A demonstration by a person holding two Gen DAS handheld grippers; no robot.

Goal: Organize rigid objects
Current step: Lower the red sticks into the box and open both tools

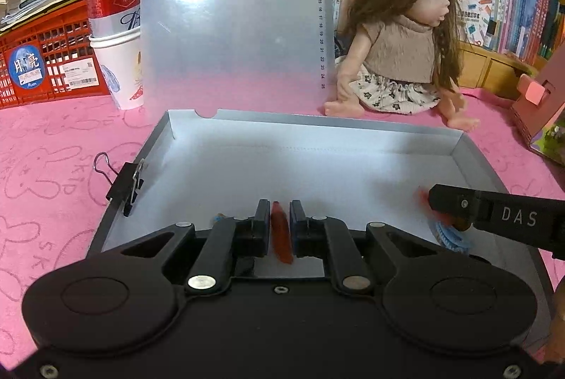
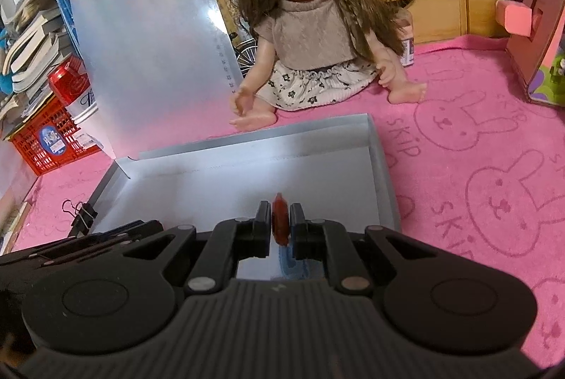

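Gripping red pieces (image 1: 281,232), grey box (image 1: 155,138)

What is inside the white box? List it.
Over the white box floor: a red piece in the left gripper, another red piece in the right gripper. Something blue is half hidden beneath it.

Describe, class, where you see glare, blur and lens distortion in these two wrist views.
Left wrist view: a bright round glare spot on the translucent board; the red thing beside the right gripper's fingers is smeared by blur; the bookshelves bow at the edges. Right wrist view: weaker glare on the same board; the doll is sharp; the pink cloth curves outward, corners dark.
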